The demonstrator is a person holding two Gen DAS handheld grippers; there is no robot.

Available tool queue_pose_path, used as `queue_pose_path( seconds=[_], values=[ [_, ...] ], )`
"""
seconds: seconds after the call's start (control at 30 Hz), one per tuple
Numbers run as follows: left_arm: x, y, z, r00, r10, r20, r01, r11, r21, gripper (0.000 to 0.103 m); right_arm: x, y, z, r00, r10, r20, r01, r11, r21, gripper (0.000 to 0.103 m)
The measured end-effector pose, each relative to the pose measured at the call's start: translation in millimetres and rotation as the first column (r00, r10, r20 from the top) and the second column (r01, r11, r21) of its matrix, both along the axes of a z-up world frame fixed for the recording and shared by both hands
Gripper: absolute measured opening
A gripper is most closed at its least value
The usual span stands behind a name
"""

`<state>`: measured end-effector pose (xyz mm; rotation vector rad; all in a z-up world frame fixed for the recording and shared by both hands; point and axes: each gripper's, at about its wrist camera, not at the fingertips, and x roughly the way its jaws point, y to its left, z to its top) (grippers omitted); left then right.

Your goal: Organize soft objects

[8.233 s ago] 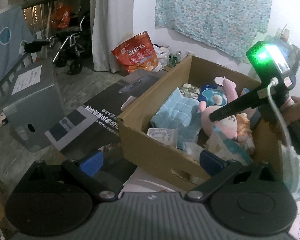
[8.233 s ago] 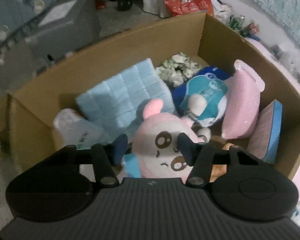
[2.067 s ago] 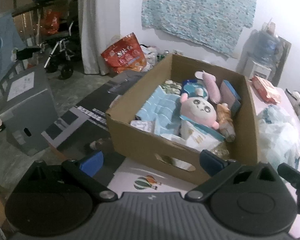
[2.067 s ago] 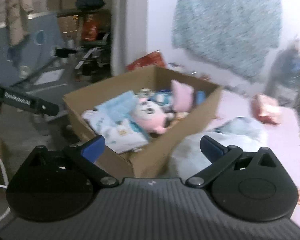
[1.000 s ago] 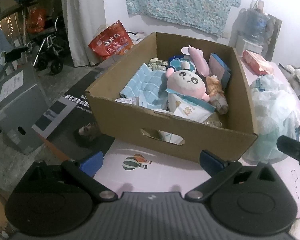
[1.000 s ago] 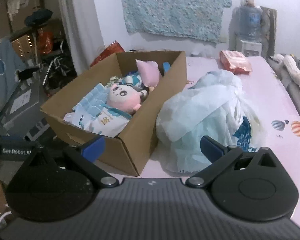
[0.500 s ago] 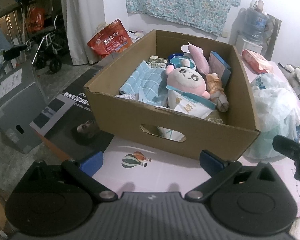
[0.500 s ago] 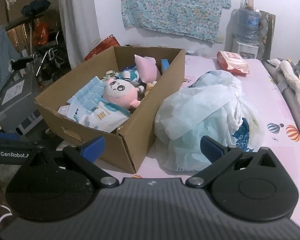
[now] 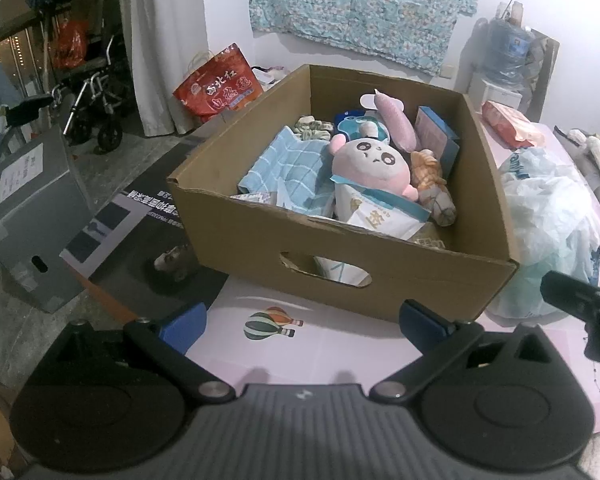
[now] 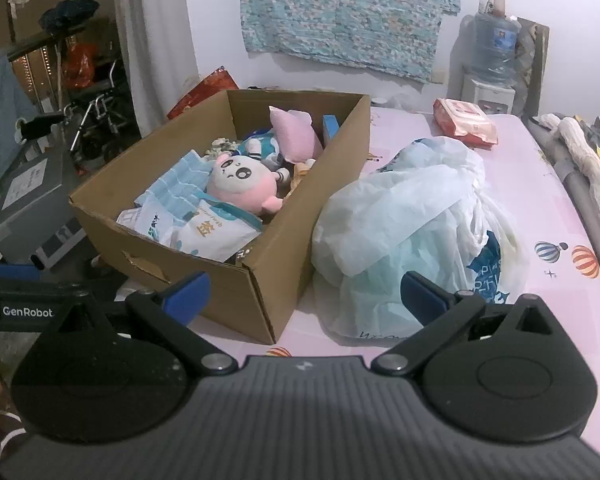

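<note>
Pink balloon-print bed sheet [image 10: 540,184] carries an open cardboard box [image 9: 340,248] holding a pink plush toy [image 9: 370,166], a blue quilted cloth [image 9: 288,172] and white packets half buried beneath them. Just right of the box slumps a white plastic bag [image 10: 412,216], contents hidden. Left claw [image 9: 302,322] and right claw [image 10: 304,286] both gape apart, empty, short of the box

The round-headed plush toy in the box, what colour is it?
Pink, with a paler face; the plush toy shows best in the left wrist view.
</note>
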<state>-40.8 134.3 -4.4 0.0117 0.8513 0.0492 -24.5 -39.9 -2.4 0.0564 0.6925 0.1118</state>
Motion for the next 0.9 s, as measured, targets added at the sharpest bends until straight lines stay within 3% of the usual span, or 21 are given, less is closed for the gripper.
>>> queue_pose_path(
  seconds=[0.9],
  values=[
    [4.3, -4.2, -1.6, 1.0, -0.02, -0.003, 0.02, 1.0, 0.0, 0.103, 4.4, 1.3, -6.0, 0.999, -0.028, -0.035, 0.029, 1.0, 0.011, 0.102]
  ],
)
